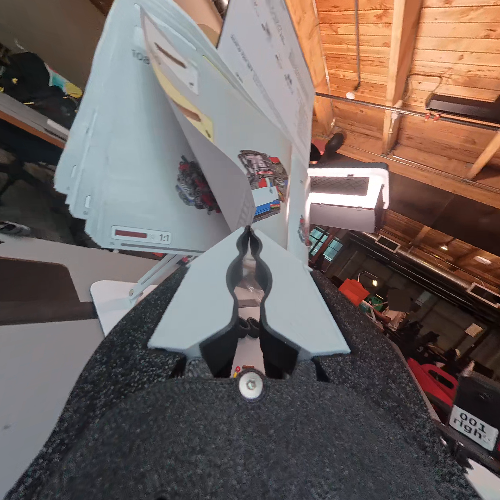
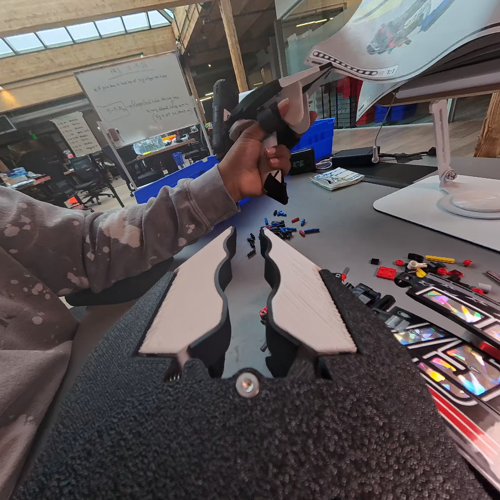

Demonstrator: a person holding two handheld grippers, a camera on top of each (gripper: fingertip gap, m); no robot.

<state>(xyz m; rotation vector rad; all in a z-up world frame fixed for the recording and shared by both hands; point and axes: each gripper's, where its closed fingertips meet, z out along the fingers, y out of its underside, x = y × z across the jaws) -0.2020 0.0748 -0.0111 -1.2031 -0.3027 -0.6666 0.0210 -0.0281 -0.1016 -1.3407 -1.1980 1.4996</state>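
Observation:
A thick instruction booklet (image 1: 130,162) lies open on a white stand (image 2: 443,151). My left gripper (image 1: 248,230) is shut on the lower corner of one page (image 1: 216,167) and lifts it, so the page curls up. In the right wrist view the left gripper (image 2: 326,67), held by a hand (image 2: 249,167), pinches that page (image 2: 378,54) at its edge. My right gripper (image 2: 247,232) is open and empty, low over the grey table (image 2: 351,243), pointing at a heap of small blue and black pins (image 2: 281,230).
Loose red, yellow and black bricks (image 2: 387,272) and a shiny sticker sheet (image 2: 454,311) lie at the right. The stand's white base (image 2: 422,205), a folded leaflet (image 2: 336,177), a black power unit (image 2: 354,157) and a blue bin (image 2: 316,135) stand behind. Tip to tip, the grippers are about 25 centimetres apart.

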